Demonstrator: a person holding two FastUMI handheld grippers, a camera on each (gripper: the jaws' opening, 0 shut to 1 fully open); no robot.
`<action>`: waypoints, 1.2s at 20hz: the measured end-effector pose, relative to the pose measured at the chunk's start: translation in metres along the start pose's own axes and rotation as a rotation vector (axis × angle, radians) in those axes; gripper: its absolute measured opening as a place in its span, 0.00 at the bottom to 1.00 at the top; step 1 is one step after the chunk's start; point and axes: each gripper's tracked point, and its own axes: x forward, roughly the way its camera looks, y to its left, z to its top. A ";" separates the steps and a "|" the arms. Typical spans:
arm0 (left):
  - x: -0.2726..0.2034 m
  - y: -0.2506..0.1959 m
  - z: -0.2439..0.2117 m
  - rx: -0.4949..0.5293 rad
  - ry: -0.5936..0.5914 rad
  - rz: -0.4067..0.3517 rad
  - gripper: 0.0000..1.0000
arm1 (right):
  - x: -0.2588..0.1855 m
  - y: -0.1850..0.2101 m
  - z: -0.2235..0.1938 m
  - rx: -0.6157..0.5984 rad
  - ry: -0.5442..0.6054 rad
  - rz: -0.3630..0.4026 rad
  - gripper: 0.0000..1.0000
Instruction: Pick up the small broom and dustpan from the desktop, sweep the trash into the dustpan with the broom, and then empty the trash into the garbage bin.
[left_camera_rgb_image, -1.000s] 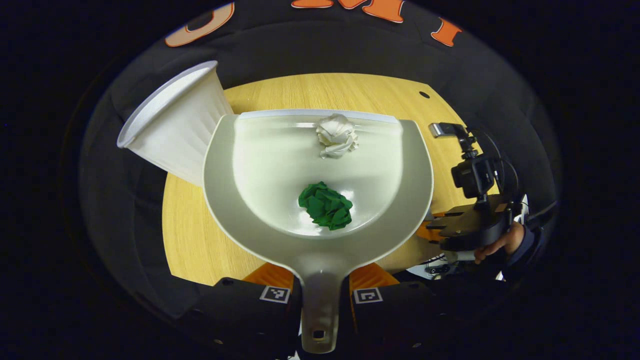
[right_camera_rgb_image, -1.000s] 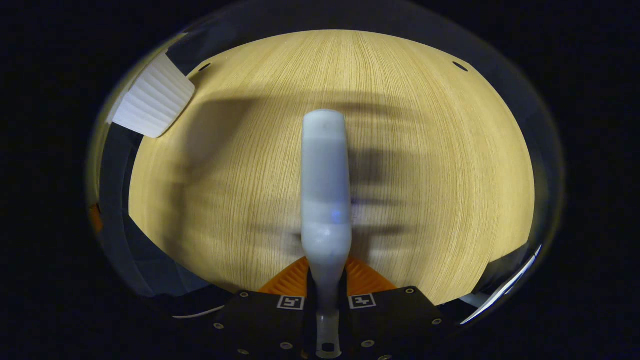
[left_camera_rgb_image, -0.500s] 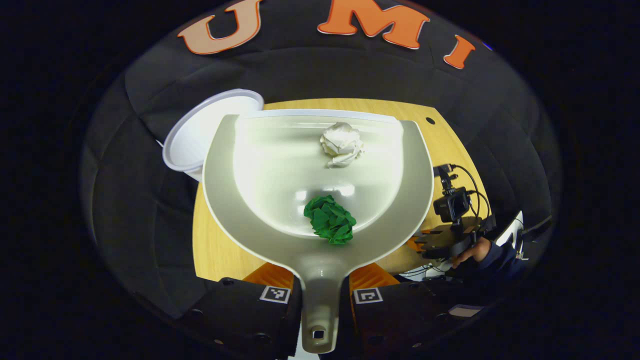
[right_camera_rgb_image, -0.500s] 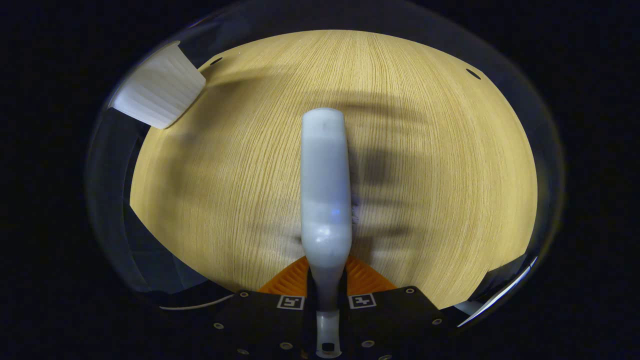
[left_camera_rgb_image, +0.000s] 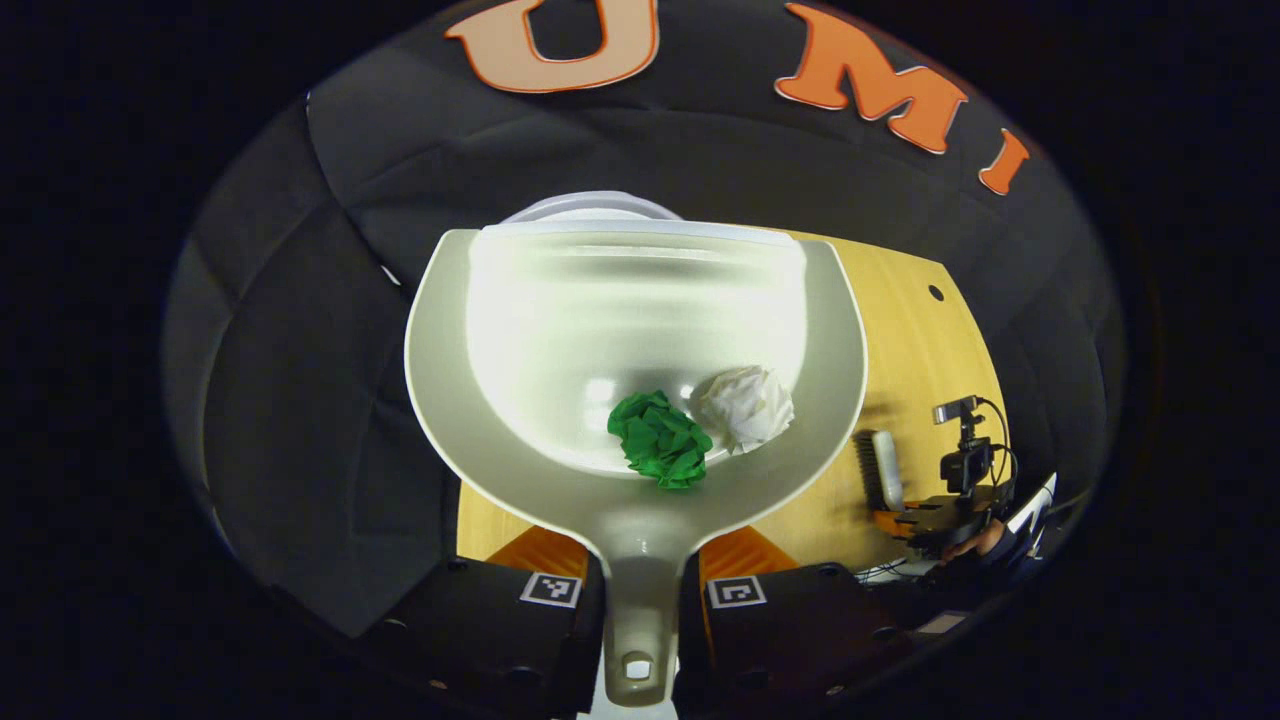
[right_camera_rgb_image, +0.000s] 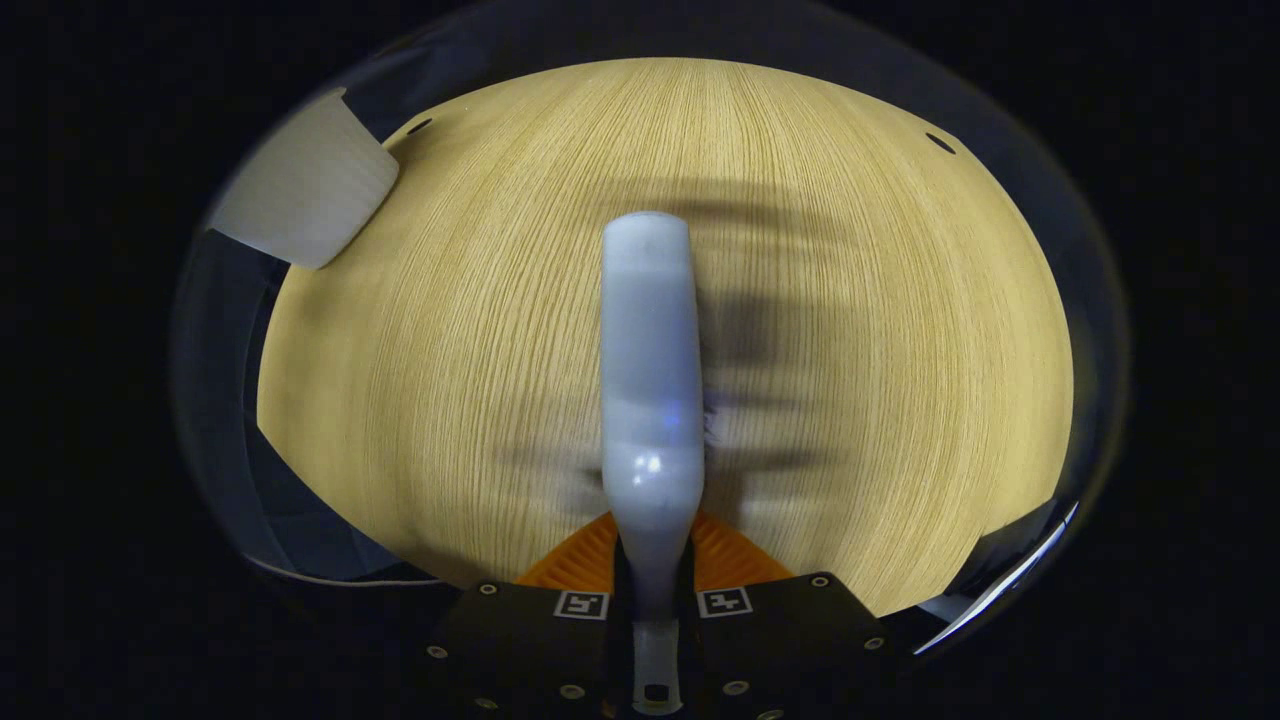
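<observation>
1. Left gripper view: we see the garbage bin (left_camera_rgb_image: 590, 205) mostly hidden behind the dustpan (left_camera_rgb_image: 440, 330), just its white rim.
2. The wooden table (right_camera_rgb_image: 850, 300) stands against black cloth.
3. Left tongs (left_camera_rgb_image: 640, 580) clamp the dustpan handle; green paper (left_camera_rgb_image: 658, 440) touches white paper (left_camera_rgb_image: 745, 407) inside.
4. Right tongs (right_camera_rgb_image: 655, 585) clamp the pale broom (right_camera_rgb_image: 648, 350) above the table.
</observation>
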 end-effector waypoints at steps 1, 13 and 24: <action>0.004 0.012 0.003 -0.003 0.006 0.013 0.31 | 0.001 0.001 0.002 0.004 0.002 -0.005 0.17; 0.017 0.131 0.047 0.458 0.038 0.381 0.31 | 0.008 0.009 0.011 0.082 0.016 -0.013 0.17; 0.002 0.170 0.079 1.227 0.080 0.796 0.31 | 0.003 -0.004 0.031 0.103 0.017 0.018 0.17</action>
